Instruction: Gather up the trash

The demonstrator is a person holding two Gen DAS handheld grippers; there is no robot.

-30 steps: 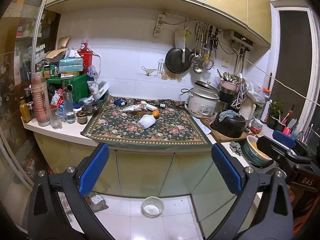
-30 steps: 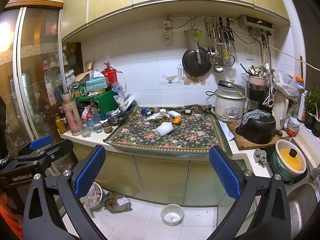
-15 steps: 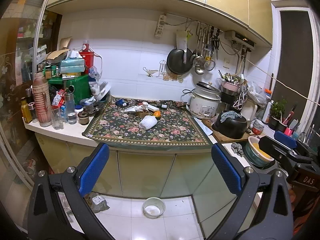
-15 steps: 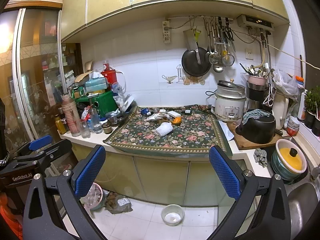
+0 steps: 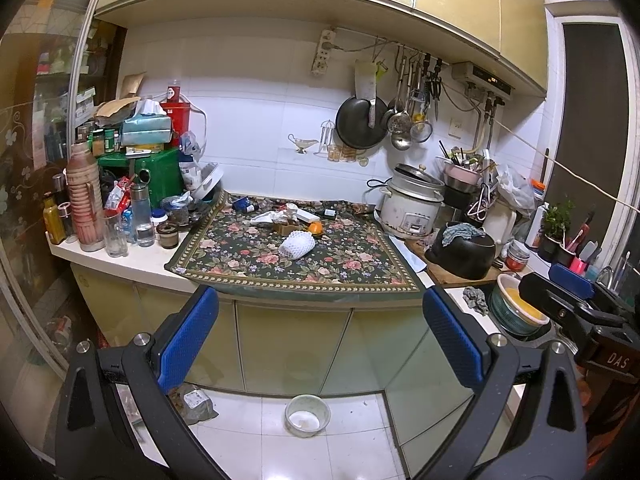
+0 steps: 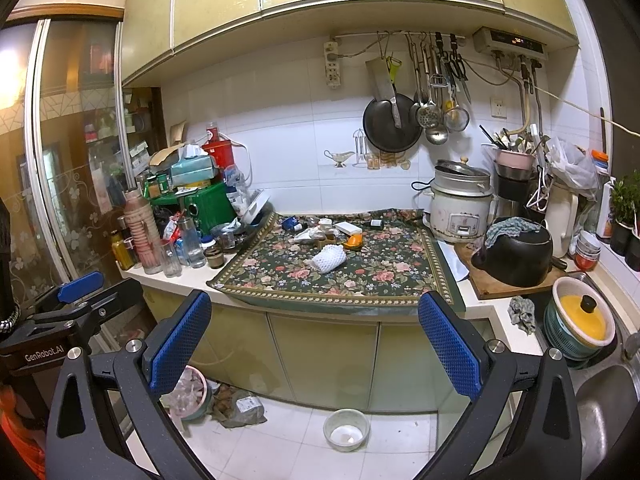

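Observation:
Trash lies on a floral cloth on the counter: a white foam fruit net, crumpled white paper, an orange peel and a small white box. My left gripper is open and empty, well in front of the counter above the floor. My right gripper is open and empty too, also well back. Each gripper shows at the edge of the other's view, the right one and the left one.
Bottles and jars crowd the counter's left end. A rice cooker, black pot and sink are on the right. On the floor are a white bowl, a pink bin and bagged rubbish.
The left wrist view has drifted slightly, so the counter sits a little further right and lower. The right wrist view is nearly unchanged. Both grippers stay open.

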